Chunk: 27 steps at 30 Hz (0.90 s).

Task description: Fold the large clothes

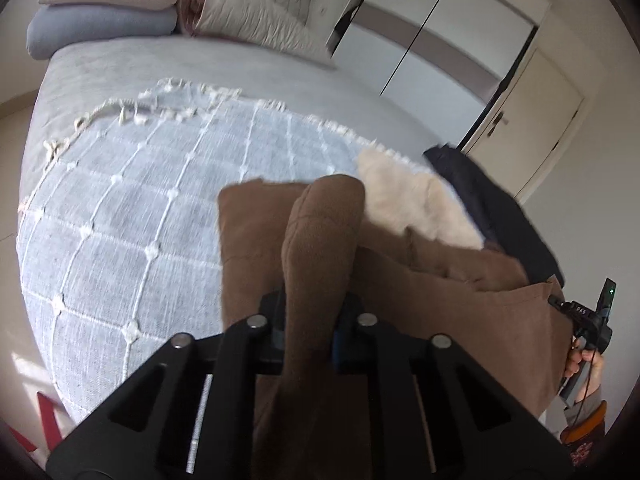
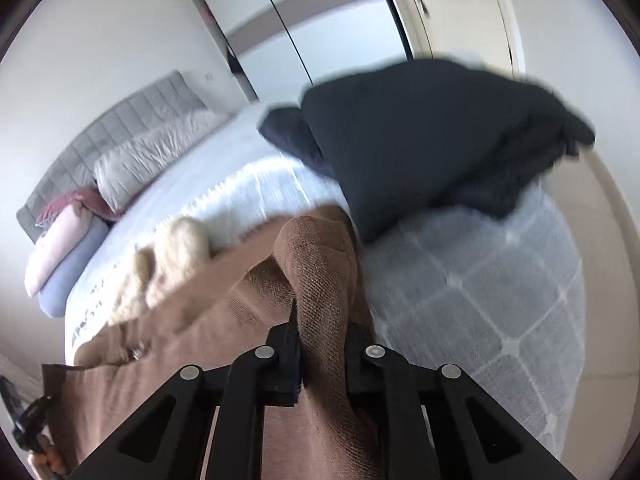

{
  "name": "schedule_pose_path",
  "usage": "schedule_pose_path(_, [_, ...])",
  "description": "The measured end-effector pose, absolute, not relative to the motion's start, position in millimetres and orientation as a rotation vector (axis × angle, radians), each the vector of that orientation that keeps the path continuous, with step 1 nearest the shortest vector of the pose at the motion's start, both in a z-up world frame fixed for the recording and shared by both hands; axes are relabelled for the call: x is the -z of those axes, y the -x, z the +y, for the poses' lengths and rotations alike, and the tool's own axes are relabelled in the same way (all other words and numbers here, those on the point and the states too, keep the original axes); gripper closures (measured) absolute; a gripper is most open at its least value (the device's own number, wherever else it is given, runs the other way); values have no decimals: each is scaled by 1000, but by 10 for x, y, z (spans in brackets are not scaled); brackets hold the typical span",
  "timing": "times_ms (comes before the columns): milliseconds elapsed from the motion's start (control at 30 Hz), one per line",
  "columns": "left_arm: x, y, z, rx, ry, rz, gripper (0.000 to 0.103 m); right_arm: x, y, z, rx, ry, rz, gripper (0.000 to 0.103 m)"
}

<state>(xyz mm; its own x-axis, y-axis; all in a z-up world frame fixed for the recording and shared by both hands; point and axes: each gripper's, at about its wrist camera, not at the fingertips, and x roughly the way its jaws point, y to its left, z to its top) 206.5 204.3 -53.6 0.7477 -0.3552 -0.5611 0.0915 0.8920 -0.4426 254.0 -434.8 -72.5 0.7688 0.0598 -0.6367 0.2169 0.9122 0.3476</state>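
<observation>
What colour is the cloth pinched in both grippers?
Brown garment, clearest in the right wrist view.

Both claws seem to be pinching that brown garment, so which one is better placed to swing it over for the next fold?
Probably the left gripper: open blue blanket lies beside it, while the dark clothes crowd the right gripper.

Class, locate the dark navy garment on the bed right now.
The dark navy garment lies bunched on the checked blanket, beyond the brown garment, near the bed's wardrobe-side edge in the right wrist view.

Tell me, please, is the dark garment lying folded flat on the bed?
No, the dark garment sits in a rumpled heap on the bed.
</observation>
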Motion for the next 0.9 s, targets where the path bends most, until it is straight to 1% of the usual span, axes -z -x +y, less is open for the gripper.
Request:
schedule_pose_path(67, [400,-1948,2051,252,418,589,89,602,-2469,-4281,109,-398,647,92])
schedule_pose_path(100, [361,-1915,2063,225,415,558,87,583,-2449,-4272,119,-393,637,92])
schedule_pose_path(167, [404,-1961,2128,130,415,564,79,630,-2459,-4286,139,-400,651,92])
schedule_pose_path(200, [475,-2019,2186,60,420,589,78,687,-2480,-4307,143,-413,671,92])
schedule_pose_path(233, [544,-2069,2265,-41,422,608,81,738,-2506,-4326,149,-422,689,92])
schedule_pose_path(267, [587,-2095,2345,-112,431,618,87,809,-2538,-4344,178,-418,721,92])
schedule_pose_path(300, [663,-2126,2540,-161,516,634,87,863,-2566,-4355,193,-412,742,92])
schedule_pose_path(367, [788,-2154,2810,-86,707,665,87,943,-2587,-4406,176,-432,769,91])
schedule_pose_path(433, [854,-2190,2906,5,795,719,82,927,-2584,-4439,147,-453,766,86])
schedule_pose_path(467, [847,-2184,2883,36,794,728,74,907,-2573,-4463,128,-467,763,84])
schedule_pose_path(500, [818,-2184,2831,64,775,729,62,891,-2564,-4478,118,-478,761,81])
schedule_pose_path(533, [779,-2194,2770,93,747,729,55,871,-2550,-4506,104,-492,759,74])
schedule_pose_path(567, [746,-2207,2710,114,728,728,45,857,-2543,-4527,97,-503,758,63])
schedule_pose_path(600, [701,-2228,2613,149,691,727,40,845,-2540,-4549,91,-512,756,56])
schedule_pose_path(633, [663,-2243,2533,167,666,733,39,839,-2533,-4562,90,-516,749,48])
schedule_pose_path(667, [651,-2275,2450,180,630,748,38,835,-2530,-4575,90,-519,741,47])
schedule_pose_path(800, [750,-2424,2125,88,459,841,38,916,-2623,-4559,79,-514,773,46])
schedule_pose_path(833, [770,-2424,2082,84,434,853,42,958,-2659,-4531,77,-501,791,47])
schedule_pose_path(867, [773,-2424,2006,79,404,858,63,998,-2698,-4481,77,-473,807,55])
schedule_pose_path(900, [764,-2416,1946,68,378,857,81,1010,-2719,-4428,78,-443,807,66])
